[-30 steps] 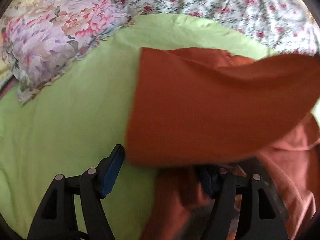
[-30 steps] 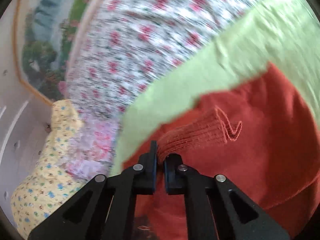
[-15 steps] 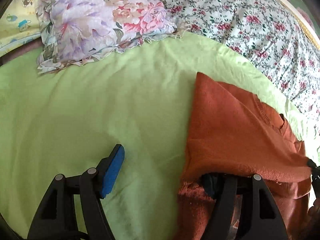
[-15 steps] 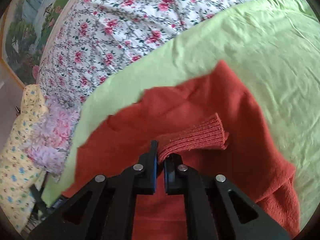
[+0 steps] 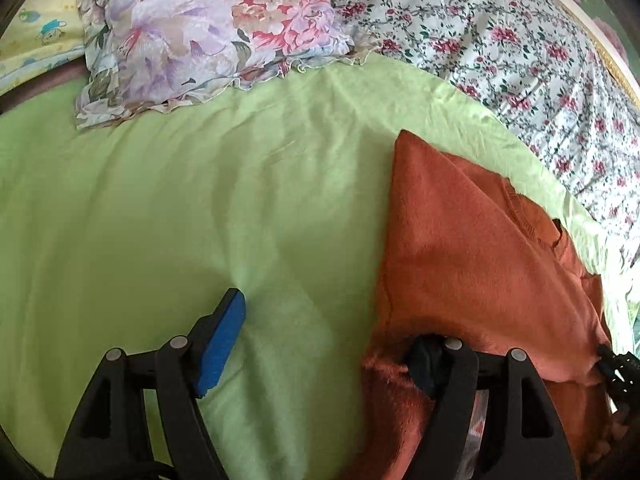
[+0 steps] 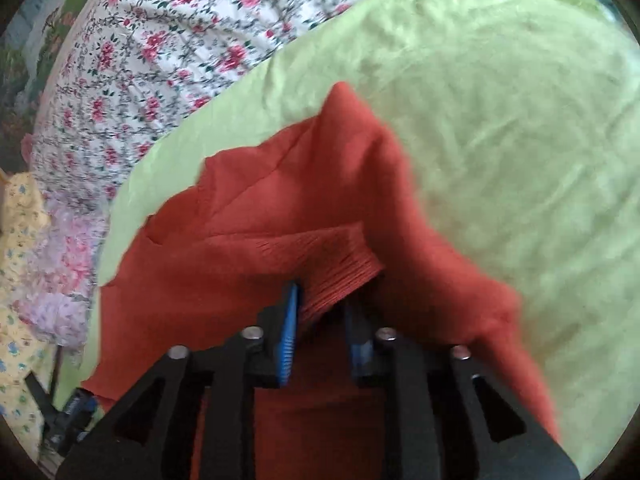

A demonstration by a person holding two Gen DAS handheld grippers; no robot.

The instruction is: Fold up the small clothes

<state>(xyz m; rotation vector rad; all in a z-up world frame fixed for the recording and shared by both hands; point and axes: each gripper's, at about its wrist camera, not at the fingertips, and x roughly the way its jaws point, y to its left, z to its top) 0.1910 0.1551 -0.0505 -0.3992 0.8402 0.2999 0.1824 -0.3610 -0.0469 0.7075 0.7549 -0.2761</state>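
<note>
Bed surface: lime-green sheet (image 5: 168, 216) over a rose-print bedspread (image 5: 520, 60), lilac floral pillow (image 5: 208, 28) at the far edge, yellow cartoon-print fabric (image 5: 36, 40) in the top-left corner. Left wrist view: left gripper (image 5: 326, 344) spread wide, holding nothing; blue-padded left finger (image 5: 222, 340) sits over bare sheet, right finger tucked under the hem of the rust-orange sweater (image 5: 472, 264). Sweater lies on the right part of the sheet, top layer folded over, fold edge running from a point near the sheet's far edge down to the gripper; neckline seam visible at right. Versus 0.5 s ago this view is nearly unchanged, same spread and same cloth position; 1.0 s ago the flap was still airborne across the frame. Tip of the right gripper (image 5: 614, 364) shows at the right edge of this view only. Right wrist view: right gripper (image 6: 326, 320) now parted, blue pads apart, with the ribbed cuff (image 6: 340, 268) lying loose between them, so released; 0.5 s ago it was clenched on that cuff. Cuff rests on the sweater (image 6: 248, 216) body, sleeve laid across the folded torso. This view alone shows the cuff and, lower left, the left gripper's (image 6: 66, 416) tip at the sweater's edge. Frame slightly motion-blurred.
</note>
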